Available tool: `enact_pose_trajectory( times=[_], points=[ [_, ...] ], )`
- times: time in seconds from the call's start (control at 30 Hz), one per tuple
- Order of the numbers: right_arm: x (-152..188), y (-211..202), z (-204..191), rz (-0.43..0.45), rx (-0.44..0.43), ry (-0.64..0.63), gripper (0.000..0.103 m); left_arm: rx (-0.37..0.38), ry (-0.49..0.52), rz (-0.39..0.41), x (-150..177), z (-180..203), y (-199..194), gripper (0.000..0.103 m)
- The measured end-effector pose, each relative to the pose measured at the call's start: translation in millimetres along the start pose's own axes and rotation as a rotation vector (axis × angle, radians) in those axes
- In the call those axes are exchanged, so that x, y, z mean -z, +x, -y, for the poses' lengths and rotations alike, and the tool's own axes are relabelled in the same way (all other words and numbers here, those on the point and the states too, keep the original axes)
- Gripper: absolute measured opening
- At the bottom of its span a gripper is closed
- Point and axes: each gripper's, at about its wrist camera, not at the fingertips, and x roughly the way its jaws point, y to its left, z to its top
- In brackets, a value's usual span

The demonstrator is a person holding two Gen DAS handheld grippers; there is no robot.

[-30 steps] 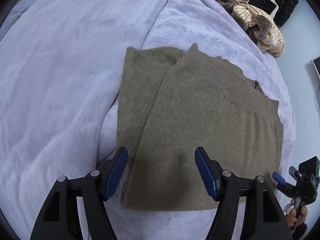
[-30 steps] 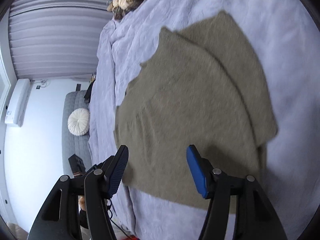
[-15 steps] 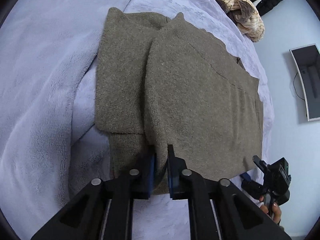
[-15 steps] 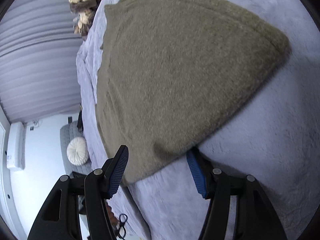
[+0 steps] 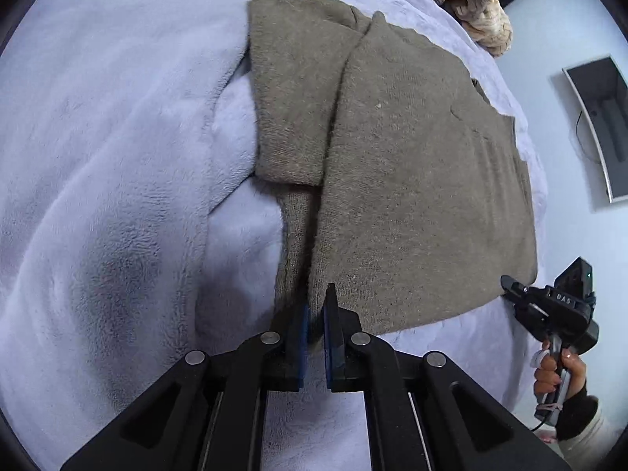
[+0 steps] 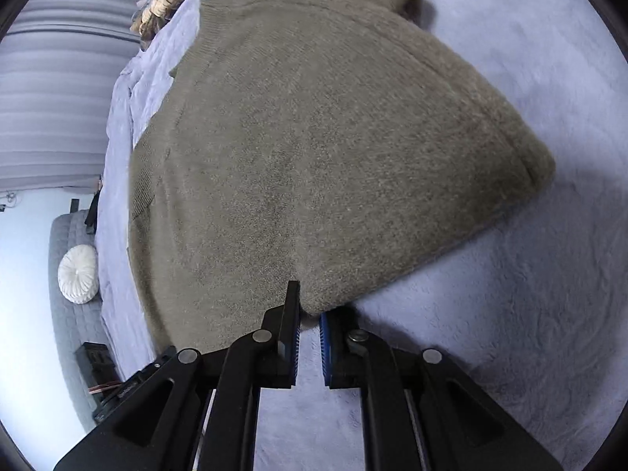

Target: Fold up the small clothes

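- Fingers of the left hand-held gripper (image 5: pixel 315 316) are pressed together on the near hem of the olive knit sweater (image 5: pixel 412 180), pinching its edge.
- Pinched likewise in the right hand-held gripper (image 6: pixel 309 320) is the sweater's near corner, blue pads (image 6: pixel 324 337) tight against the knit.
- Beyond both, the folded sweater lies flat on the lavender blanket (image 5: pixel 117 157) of the bed.
- Farther off, past the sweater's far edge, sits a heap of beige and brown clothes (image 5: pixel 477 11).
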Motion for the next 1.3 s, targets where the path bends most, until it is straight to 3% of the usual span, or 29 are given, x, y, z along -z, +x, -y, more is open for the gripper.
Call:
enact_pose_trajectory(
  times=[0.2,0.37,0.47,0.5,0.53,0.57,0.6,0.67,0.8,0.87,0.9,0.93,1.0,1.1,1.2,1.3],
  points=[
    [11,-27,-16,-0.048,0.022,-0.101,0.017,-0.027,0.050,0.055,-10,14,-45,0.008],
    [-15,-47,-51,0.032,0.019,-0.208,0.019,-0.040,0.126,0.167,-67,45,-56,0.008],
    [-44,-41,-66,0.060,0.037,-0.210,0.039,-0.093,0.165,0.214,-104,69,-46,0.008],
    [-51,-39,-70,0.063,0.034,-0.215,0.039,-0.117,0.182,0.223,-114,79,-39,0.013],
    [-57,-35,-76,0.065,0.038,-0.224,0.039,-0.149,0.202,0.227,-124,88,-31,0.049],
    [-62,-31,-81,0.067,0.046,-0.233,0.039,-0.176,0.215,0.233,-127,94,-25,0.072],
    [-64,-29,-85,0.066,0.048,-0.239,0.039,-0.200,0.226,0.272,-131,99,-22,0.088],
    [-66,-25,-87,0.056,0.040,-0.251,0.039,-0.208,0.261,0.290,-139,104,-16,0.088],
    [-65,-17,-89,0.038,0.058,-0.280,0.039,-0.206,0.219,0.202,-162,94,12,0.086],
    [-68,-13,-88,0.036,0.071,-0.281,0.039,-0.195,0.183,0.155,-169,86,26,0.051],
    [-71,-13,-88,0.039,0.078,-0.280,0.039,-0.169,0.162,0.127,-172,82,32,0.022],
    [-74,-14,-88,0.048,0.084,-0.283,0.039,-0.143,0.151,0.125,-174,81,32,0.011],
    [-83,-16,-93,0.072,0.099,-0.303,0.039,-0.158,0.185,0.156,-171,88,29,0.010],
    [-102,-16,-103,0.122,0.158,-0.344,0.035,-0.270,0.255,0.189,-170,90,31,0.010],
    [-122,-13,-103,0.155,0.203,-0.352,0.033,-0.269,0.234,0.180,-177,79,39,0.010],
    [-143,-1,-88,0.180,0.343,-0.342,0.033,-0.303,0.238,0.208,-179,75,40,0.011]
  ],
)
